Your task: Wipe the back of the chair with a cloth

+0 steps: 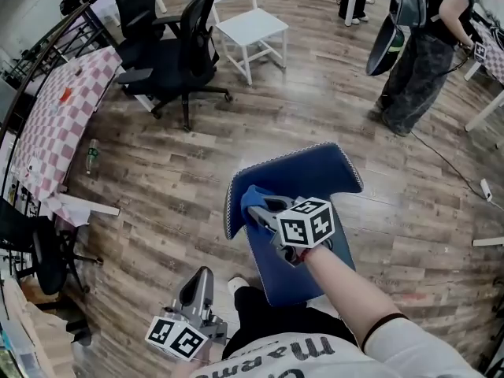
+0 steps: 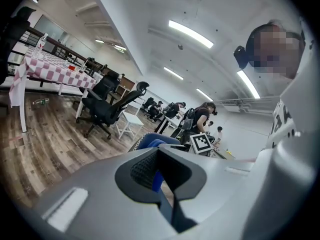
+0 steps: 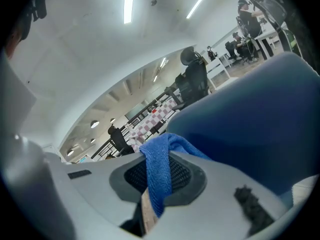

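A blue chair stands just in front of me in the head view, its curved back (image 1: 311, 172) with white edge stitching rising above the seat (image 1: 272, 270). My right gripper (image 1: 264, 209) is shut on a blue cloth (image 1: 253, 198) and holds it against the left part of that back. The right gripper view shows the cloth (image 3: 157, 169) pinched between the jaws, with the chair back (image 3: 250, 129) filling the right side. My left gripper (image 1: 198, 278) hangs low at my left side, away from the chair, jaws together and holding nothing. Its own view shows the chair (image 2: 150, 141) beyond them.
A black office chair (image 1: 177, 53) and a white chair (image 1: 250, 26) stand farther off on the wooden floor. A table with a pink checked cloth (image 1: 59, 116) runs along the left, a bottle (image 1: 92, 157) on the floor beside it. A person (image 1: 425, 46) stands at the top right.
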